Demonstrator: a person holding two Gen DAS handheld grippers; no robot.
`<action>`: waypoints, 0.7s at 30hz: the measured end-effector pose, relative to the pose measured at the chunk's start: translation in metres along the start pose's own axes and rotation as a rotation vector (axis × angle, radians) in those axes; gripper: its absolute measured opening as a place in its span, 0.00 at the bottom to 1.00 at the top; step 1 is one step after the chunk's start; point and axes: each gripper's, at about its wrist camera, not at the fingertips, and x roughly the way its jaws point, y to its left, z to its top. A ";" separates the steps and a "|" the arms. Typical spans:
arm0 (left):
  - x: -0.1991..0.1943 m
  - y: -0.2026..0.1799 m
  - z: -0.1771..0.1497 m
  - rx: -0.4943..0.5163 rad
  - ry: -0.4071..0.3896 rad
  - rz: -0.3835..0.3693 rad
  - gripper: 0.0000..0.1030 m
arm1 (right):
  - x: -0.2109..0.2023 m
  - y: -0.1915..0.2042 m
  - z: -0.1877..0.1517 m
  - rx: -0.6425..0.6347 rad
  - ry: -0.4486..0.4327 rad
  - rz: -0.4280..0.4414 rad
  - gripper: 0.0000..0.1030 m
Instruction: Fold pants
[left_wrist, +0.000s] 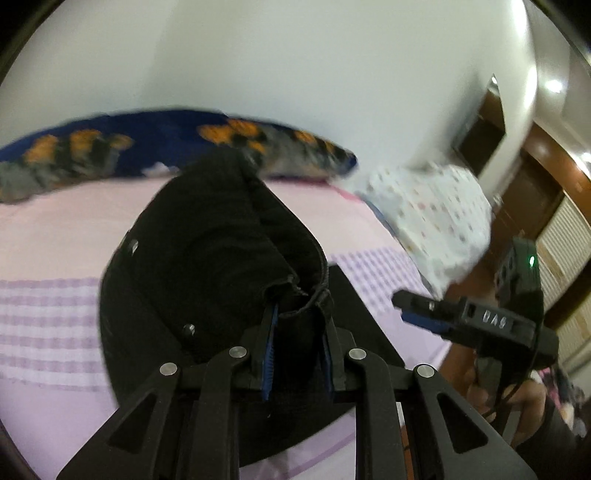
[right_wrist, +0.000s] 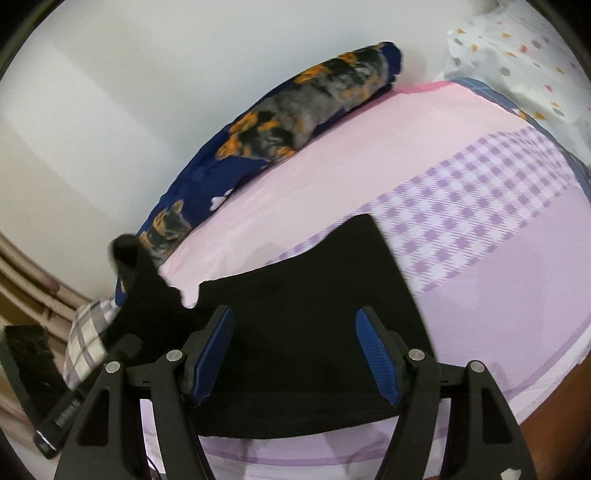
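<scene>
Bed (right_wrist: 480, 258): pink and lilac sheet with a checked purple band across it, set against a white wall (left_wrist: 295, 55).

Blue blanket (right_wrist: 295, 122) with an orange and grey print, rolled along the far edge of the bed at the wall. White spotted pillow (left_wrist: 432, 218) at the bed's corner, blurred in the left wrist view.

Black pants (right_wrist: 314, 332): one part lies flat on the sheet near the front edge; another part is lifted off it in a bunch (left_wrist: 221, 251), rivets and a seam showing.

Left gripper (left_wrist: 297, 354): blue pads clamped on the bunched black cloth, probably near the waistband, though blur makes that uncertain.

Right gripper (right_wrist: 295, 354): fingers spread wide, nothing between them, poised above the flat part of the pants. A hand (left_wrist: 491, 391) holds it, seen from the left wrist.
</scene>
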 end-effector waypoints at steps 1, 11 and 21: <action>0.011 -0.006 -0.002 0.005 0.029 -0.006 0.20 | 0.000 -0.006 0.001 0.008 0.006 0.010 0.66; 0.058 -0.037 -0.029 0.156 0.177 0.089 0.28 | 0.018 -0.024 -0.006 -0.007 0.113 0.123 0.67; -0.015 -0.011 -0.008 0.138 0.040 0.049 0.49 | 0.060 -0.015 0.005 -0.035 0.259 0.236 0.71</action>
